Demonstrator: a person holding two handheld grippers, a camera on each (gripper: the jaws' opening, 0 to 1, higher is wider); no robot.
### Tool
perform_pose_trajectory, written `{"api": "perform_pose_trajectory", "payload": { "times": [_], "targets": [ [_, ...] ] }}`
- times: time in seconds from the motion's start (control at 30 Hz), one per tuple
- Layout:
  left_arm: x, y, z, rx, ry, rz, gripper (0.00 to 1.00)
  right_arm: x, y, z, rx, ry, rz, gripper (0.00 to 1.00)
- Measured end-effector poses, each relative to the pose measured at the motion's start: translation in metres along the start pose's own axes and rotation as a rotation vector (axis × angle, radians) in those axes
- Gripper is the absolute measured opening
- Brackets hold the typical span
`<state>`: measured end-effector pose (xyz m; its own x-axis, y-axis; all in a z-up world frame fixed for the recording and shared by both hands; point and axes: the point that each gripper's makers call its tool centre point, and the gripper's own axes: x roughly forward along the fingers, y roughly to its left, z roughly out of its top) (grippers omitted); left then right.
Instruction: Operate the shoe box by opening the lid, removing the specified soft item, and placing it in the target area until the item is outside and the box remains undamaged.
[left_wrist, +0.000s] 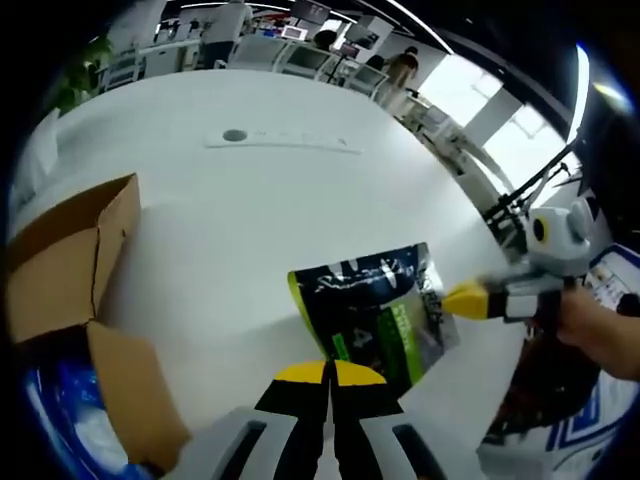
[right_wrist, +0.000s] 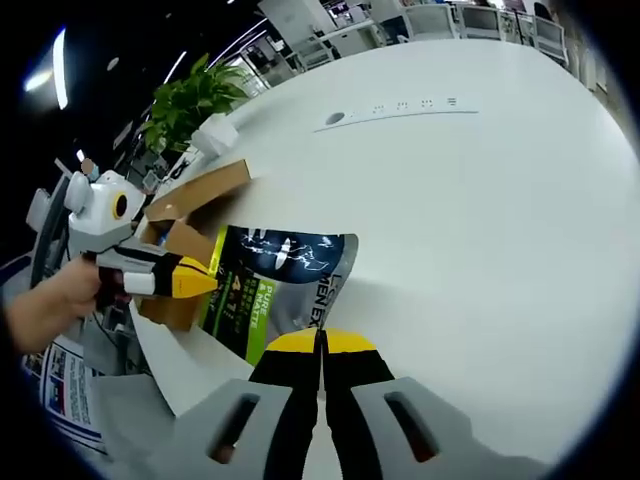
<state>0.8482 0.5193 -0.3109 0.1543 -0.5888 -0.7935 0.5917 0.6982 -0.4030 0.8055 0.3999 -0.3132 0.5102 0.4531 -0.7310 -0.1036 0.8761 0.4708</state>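
- The brown cardboard shoe box (left_wrist: 75, 270) sits open at the left of the white table (left_wrist: 280, 190), flaps up, with something blue inside.
- The soft item, a dark pouch with green print (left_wrist: 378, 315), lies flat on the table, already out of the box and near it.
- The left gripper (left_wrist: 328, 375) has its yellow tips pressed together, holding nothing, just at the pouch's near edge.
- The right gripper (right_wrist: 320, 345) is also closed and empty, by the pouch's other edge.
- To finish well, I think both should back off gently without dragging the pouch or bumping the box.

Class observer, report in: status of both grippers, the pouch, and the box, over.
Left gripper shut, right gripper shut, both at the pouch's edge. Dark pouch lies flat on the white table, outside the cardboard box. Box flaps open. Nothing in the way.
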Motion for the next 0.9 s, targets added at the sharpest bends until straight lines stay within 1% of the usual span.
{"api": "perform_pose_trajectory", "payload": {
  "times": [0.17, 0.43, 0.57, 0.77, 0.9],
  "targets": [
    [0.007, 0.003, -0.007, -0.001, 0.022, 0.009, 0.00, 0.007, -0.005, -0.005, 0.008, 0.018, -0.003, 0.00],
    [0.015, 0.006, -0.010, 0.000, 0.047, 0.006, 0.00, 0.012, -0.012, -0.013, 0.017, 0.038, -0.011, 0.00],
    [0.019, 0.008, -0.015, -0.004, 0.063, 0.004, 0.00, 0.014, -0.014, -0.017, 0.016, 0.050, -0.016, 0.00],
    [0.024, 0.008, -0.022, -0.009, 0.074, 0.002, 0.00, 0.017, -0.018, -0.022, 0.016, 0.062, -0.024, 0.00],
    [0.027, 0.008, -0.022, -0.010, 0.075, 0.001, 0.00, 0.019, -0.021, -0.024, 0.019, 0.065, -0.031, 0.00]
  ]
}}
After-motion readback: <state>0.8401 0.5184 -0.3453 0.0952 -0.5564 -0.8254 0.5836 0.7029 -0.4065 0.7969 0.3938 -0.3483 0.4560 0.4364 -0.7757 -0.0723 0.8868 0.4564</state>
